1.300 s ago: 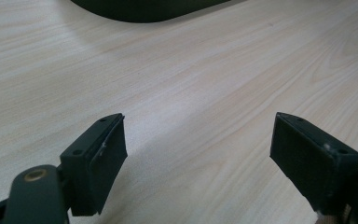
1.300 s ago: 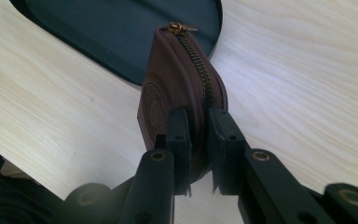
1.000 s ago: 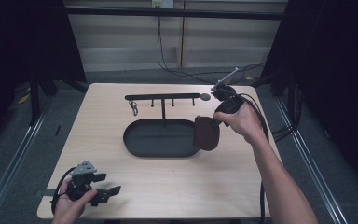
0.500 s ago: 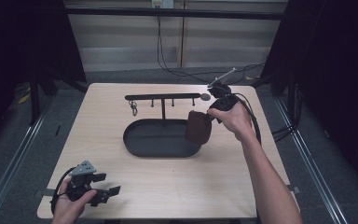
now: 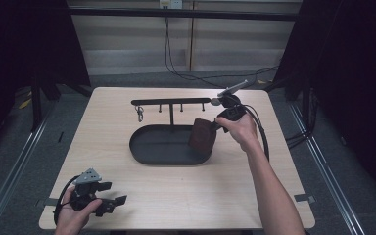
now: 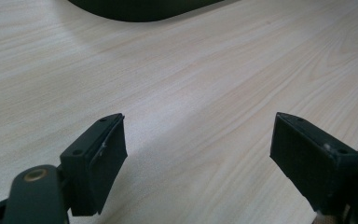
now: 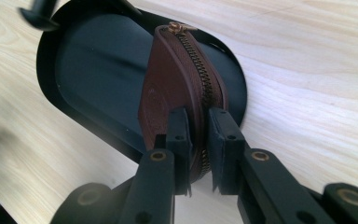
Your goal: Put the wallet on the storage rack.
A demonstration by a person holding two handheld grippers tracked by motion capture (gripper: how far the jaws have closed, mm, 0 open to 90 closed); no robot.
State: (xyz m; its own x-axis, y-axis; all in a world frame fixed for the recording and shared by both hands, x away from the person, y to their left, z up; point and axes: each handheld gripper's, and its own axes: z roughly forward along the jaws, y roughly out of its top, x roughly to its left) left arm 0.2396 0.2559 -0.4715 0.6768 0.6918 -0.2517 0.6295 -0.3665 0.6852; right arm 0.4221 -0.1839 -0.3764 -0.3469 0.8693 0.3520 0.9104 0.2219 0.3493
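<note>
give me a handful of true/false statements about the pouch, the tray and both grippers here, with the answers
1. The right gripper is shut on the brown zip pouch. True.
2. The pouch lies flat on the wooden table, outside the tray. False: it is held on edge above the right end of the black oval tray.
3. The left gripper has its jaws wide apart with nothing between them. True.
4. The left gripper hovers over the tray. False: it sits near the table's front left corner, well clear of the tray.
5. A small ring hangs from the left end of the black rack behind the tray. True.
</note>
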